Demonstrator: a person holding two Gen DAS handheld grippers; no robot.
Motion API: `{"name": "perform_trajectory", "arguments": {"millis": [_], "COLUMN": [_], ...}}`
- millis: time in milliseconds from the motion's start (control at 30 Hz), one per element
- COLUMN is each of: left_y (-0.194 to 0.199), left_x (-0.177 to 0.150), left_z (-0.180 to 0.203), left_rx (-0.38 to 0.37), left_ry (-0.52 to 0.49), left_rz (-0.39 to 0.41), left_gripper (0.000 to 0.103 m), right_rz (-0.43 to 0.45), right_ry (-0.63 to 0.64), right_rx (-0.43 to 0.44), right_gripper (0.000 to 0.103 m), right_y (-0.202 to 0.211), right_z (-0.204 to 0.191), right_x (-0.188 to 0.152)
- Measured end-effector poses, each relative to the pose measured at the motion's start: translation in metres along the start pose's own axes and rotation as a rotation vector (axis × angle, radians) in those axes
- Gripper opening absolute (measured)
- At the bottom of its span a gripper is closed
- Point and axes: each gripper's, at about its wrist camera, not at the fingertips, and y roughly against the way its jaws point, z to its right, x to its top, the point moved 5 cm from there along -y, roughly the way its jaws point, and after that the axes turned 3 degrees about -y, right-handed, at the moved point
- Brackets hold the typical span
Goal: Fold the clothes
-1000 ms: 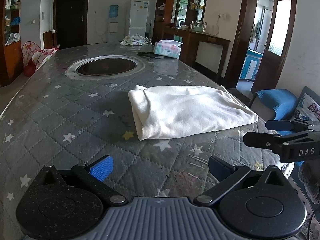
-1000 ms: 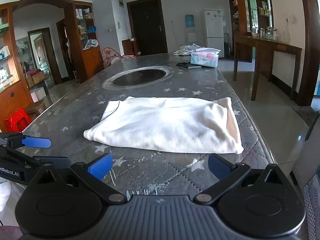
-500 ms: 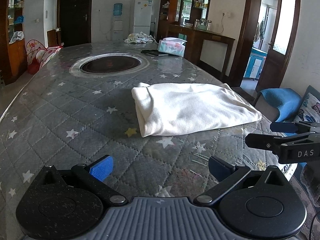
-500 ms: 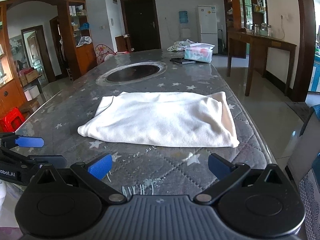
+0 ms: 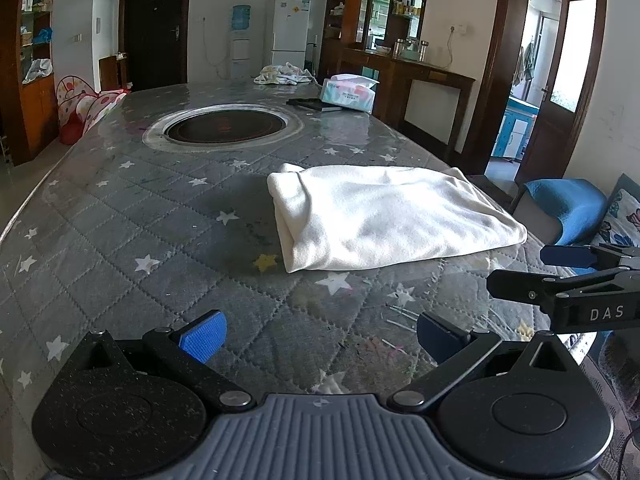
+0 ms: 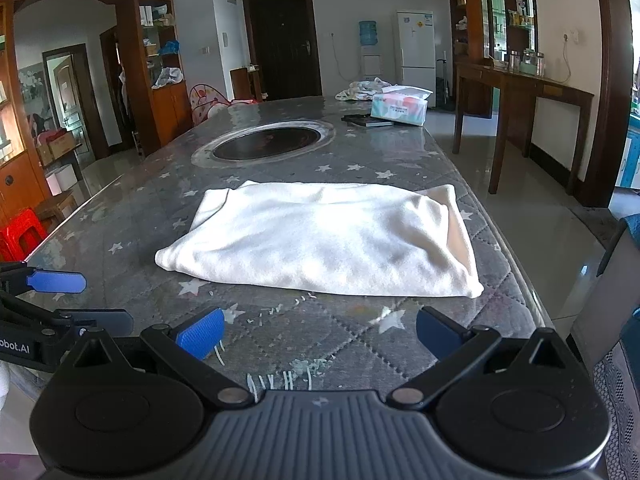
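Observation:
A white garment [image 5: 384, 216] lies folded into a flat rectangle on the grey star-patterned table cover [image 5: 152, 232], near the table's right edge. In the right wrist view the same white garment [image 6: 324, 236] lies straight ahead. My left gripper [image 5: 320, 336] hovers open over the cover, short of the garment's near left corner, with nothing between its blue pads. My right gripper [image 6: 318, 334] is open too, just short of the garment's near edge. Each gripper shows in the other's view: the right gripper [image 5: 560, 276] at the right edge, the left gripper [image 6: 72, 300] at the left edge.
A round dark cooktop [image 5: 226, 126] is set into the table's middle. A tissue box [image 5: 348, 92], a dark flat object [image 5: 314, 104] and a crumpled cloth [image 5: 284, 74] sit at the far end. A blue cushion [image 5: 568, 204] lies off the table's right side.
Both views have risen and pulled back slightly from the garment. The garment lies unchanged, and both grippers stay open.

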Motion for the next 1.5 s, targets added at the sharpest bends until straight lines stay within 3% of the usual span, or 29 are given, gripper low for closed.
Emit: {"name": "perform_trajectory", "arguments": {"millis": [1500], "left_y": [-0.016], "left_x": [0.004], "left_z": [0.004], "left_rx": [0.049], "left_ry": [-0.003], "left_rz": [-0.042], "left_gripper": [0.103], "right_rz": [-0.034], "right_ry": [0.005], "right_rx": [0.014], "right_gripper": [0.103], "right_y": [-0.017], "right_z": [-0.006], "right_x": [-0.002]}}
